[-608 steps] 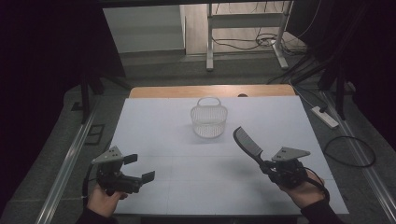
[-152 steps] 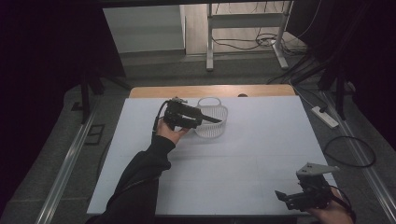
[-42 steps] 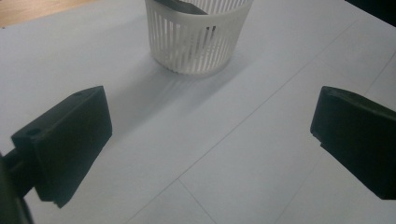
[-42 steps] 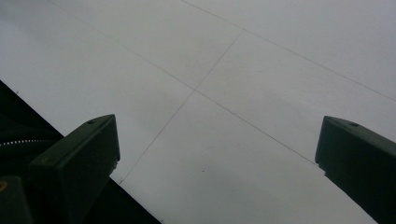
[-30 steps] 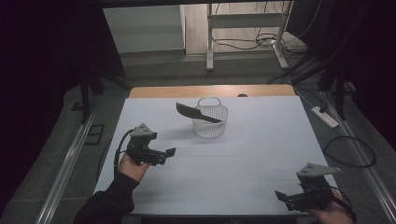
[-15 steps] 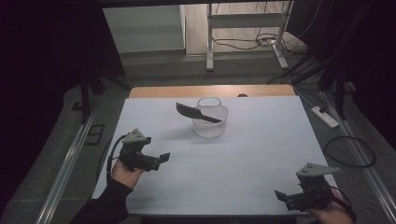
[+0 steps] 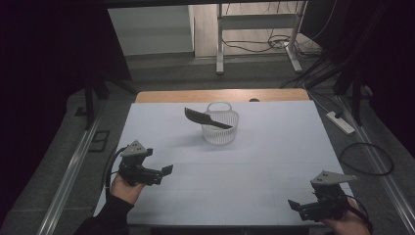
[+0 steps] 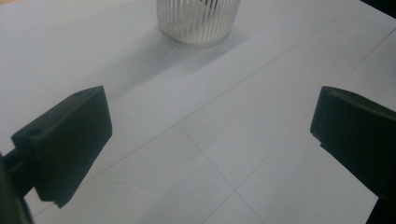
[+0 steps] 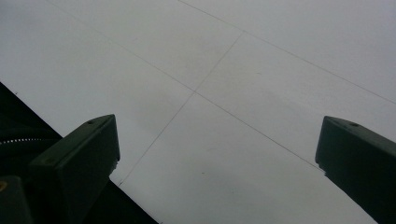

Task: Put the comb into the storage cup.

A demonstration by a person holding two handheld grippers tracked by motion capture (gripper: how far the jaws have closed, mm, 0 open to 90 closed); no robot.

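Observation:
A white slatted basket [image 7: 221, 127] stands at the far middle of the white table [image 7: 274, 161]. A long black curved piece [image 7: 205, 118] lies across its rim, sticking out to the left. My left gripper [image 7: 165, 173] hovers open at the near left of the table, pointing right, nothing between its jaws. In the left gripper view the basket [image 8: 198, 19] is ahead, well beyond the wide-apart jaws of the left gripper [image 8: 210, 140]. My right gripper [image 7: 293, 205] rests open at the near right corner. The right gripper [image 9: 219, 158] has only bare table between its jaws.
A wooden strip [image 7: 222, 95] runs along the table's far edge. Metal rails flank the table on both sides. A power strip [image 7: 341, 122] and cables lie on the floor at the right. A white frame's legs [image 7: 220, 58] stand beyond the table.
My left gripper has drawn back toward the near left edge of the table, empty. The black piece stays across the basket. The right gripper has not moved.

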